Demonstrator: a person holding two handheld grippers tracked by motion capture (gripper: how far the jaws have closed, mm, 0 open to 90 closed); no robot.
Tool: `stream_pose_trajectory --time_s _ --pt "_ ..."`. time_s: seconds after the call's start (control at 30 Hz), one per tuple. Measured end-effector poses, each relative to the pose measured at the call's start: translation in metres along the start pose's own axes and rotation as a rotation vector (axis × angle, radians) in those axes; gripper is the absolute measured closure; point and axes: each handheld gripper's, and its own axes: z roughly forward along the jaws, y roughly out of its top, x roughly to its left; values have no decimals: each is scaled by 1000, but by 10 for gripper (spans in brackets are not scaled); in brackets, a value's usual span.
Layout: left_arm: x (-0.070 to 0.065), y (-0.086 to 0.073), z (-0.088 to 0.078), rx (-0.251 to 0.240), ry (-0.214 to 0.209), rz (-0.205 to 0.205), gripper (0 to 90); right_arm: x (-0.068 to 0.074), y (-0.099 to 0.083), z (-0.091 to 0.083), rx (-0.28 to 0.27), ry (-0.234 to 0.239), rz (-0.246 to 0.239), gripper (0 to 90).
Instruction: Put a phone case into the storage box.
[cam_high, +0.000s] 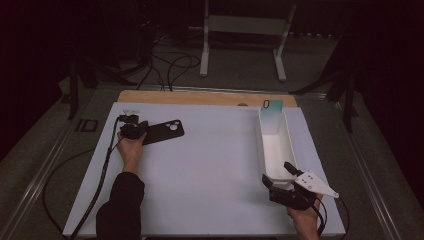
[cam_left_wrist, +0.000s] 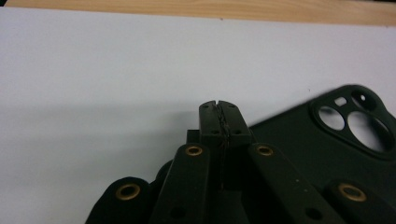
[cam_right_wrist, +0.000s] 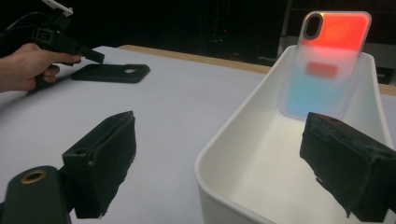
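Note:
A black phone case (cam_high: 162, 132) (cam_left_wrist: 317, 149) (cam_right_wrist: 112, 73) lies flat at the back left of the white mat, camera cut-outs pointing right. My left gripper (cam_high: 142, 131) (cam_left_wrist: 219, 119) (cam_right_wrist: 99, 58) is at the case's left end, shut, its pads pressed together with nothing visible between them. A translucent orange-to-teal phone case (cam_high: 272, 117) (cam_right_wrist: 327, 65) leans upright against the far end of a long white tray (cam_high: 260, 145) (cam_right_wrist: 233, 126). My right gripper (cam_high: 276, 174) (cam_right_wrist: 224, 172) hovers open at the tray's near end; one jaw is outside the left wall, the other over the inside.
The white mat (cam_high: 210, 165) covers most of the table, with a wooden strip (cam_high: 200, 97) along its back edge. Behind the table stand a white frame (cam_high: 240, 30) and loose cables (cam_high: 170, 65) on the floor. The left gripper's cable (cam_high: 102, 175) trails along the mat's left side.

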Motion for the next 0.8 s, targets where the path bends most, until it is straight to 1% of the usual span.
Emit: stream_pose_trajectory --time_s 0.03,0.13,0.27,0.3,0.33,0.4,0.47,0.5,0.57,0.7,0.8 --pt "0 1 1 7 7 4 900 0 0 0 0 0 1 106" --pt "0 4 4 25 6 16 900 1 -1 1 6 2 -2 105" --pt "0 5 8 30 -22 -12 899 2 -1 2 6 6 -3 106" --pt "-1 5 9 34 -32 -7 900 1 -1 2 6 6 -2 106" --pt "-1 5 9 34 -32 -7 900 1 -1 2 6 6 -2 106" --pt "-6 4 11 60 -43 17 900 1 -1 3 7 5 1 106" --pt "-11 3 11 72 -38 41 900 1 -1 3 8 5 -1 106" --pt "-12 3 10 77 -42 44 900 2 -1 3 7 5 -3 106" --pt "-15 2 7 96 -54 60 900 2 0 3 6 6 -5 107" --pt "-23 -3 -2 126 -66 120 900 2 0 2 1 4 -2 108" --pt "-31 -9 -8 132 -85 159 900 2 0 2 1 3 0 108"
